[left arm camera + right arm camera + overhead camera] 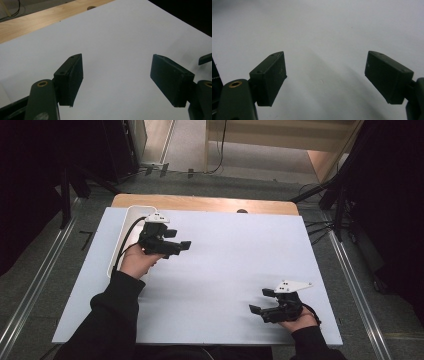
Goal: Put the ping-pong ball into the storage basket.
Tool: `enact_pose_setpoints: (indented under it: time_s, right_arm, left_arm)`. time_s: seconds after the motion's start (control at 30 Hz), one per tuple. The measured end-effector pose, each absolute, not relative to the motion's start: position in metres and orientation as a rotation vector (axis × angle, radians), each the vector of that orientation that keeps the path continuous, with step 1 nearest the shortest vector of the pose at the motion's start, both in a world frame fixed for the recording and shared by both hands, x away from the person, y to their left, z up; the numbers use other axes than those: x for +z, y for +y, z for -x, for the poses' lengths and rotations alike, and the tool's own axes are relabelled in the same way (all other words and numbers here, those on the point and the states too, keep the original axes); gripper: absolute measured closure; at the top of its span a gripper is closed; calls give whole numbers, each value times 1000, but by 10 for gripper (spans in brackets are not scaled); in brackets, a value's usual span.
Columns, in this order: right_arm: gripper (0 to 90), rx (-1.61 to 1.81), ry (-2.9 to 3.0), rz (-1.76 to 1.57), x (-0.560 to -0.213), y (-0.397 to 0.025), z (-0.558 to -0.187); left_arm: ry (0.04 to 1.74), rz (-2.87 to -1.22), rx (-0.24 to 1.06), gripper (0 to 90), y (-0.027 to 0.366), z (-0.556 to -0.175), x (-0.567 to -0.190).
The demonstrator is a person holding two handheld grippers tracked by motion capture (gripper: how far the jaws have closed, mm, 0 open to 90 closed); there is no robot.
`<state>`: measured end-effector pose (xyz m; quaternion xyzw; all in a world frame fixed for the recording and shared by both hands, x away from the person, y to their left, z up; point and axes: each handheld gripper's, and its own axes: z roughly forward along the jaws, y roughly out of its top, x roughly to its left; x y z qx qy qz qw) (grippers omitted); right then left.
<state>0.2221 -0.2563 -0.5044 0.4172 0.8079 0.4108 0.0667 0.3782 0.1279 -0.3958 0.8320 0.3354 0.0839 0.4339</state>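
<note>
My left gripper (179, 239) is held in a hand over the left part of the white board (225, 265), jaws pointing right. In the left gripper view the gripper (116, 80) stands open, with only bare white board (117, 37) between its jaws. Near the front right corner my right gripper (261, 301) points left, a grey three-cornered plate (292, 285) on top of it. It is open in the right gripper view (324, 77), and nothing lies between its pads over the white surface (324, 30).
A white rimmed tray (126, 215) lies along the board's left side, partly under the left hand and its cable. A strip of wooden table (200, 202) shows behind the board. Dark stands and cables surround the table on the floor.
</note>
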Motion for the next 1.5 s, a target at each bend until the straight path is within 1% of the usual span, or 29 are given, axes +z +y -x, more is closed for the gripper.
enact_pose_setpoints:
  time_s: [0.2, 0.37, 0.67, 0.93, 1.03, 1.37, 1.43, 1.5]
  right_arm:
    - [160, 1235, 2435, -1260, -504, -256, -222]
    - [160, 1233, 2436, -1252, -504, -257, -222]
    - [160, 1229, 2434, -1255, -505, -257, -222]
    - [159, 1228, 2436, -1253, -505, -257, -222]
    - [159, 1228, 2438, -1256, -505, -256, -222]
    - [160, 1222, 2441, -1256, -505, -256, -222]
    - [159, 1222, 2440, -1253, -505, -256, -222]
    - [159, 1220, 2441, -1252, -505, -256, -222]
  left_arm:
    - [816, -2072, 201, 270, 128, -372, -398]
    - [804, -2069, 232, 270, 128, -367, -400]
    - [764, -2098, 212, 268, 125, -358, -411]
    - [748, -2079, 190, 267, 126, -352, -418]
    - [741, -2088, 190, 228, 125, -350, -421]
    - [727, -2108, 196, 227, 125, -340, -432]
    - [733, -2109, 182, 226, 125, -339, -433]
    - [730, -2097, 180, 205, 125, -338, -436]
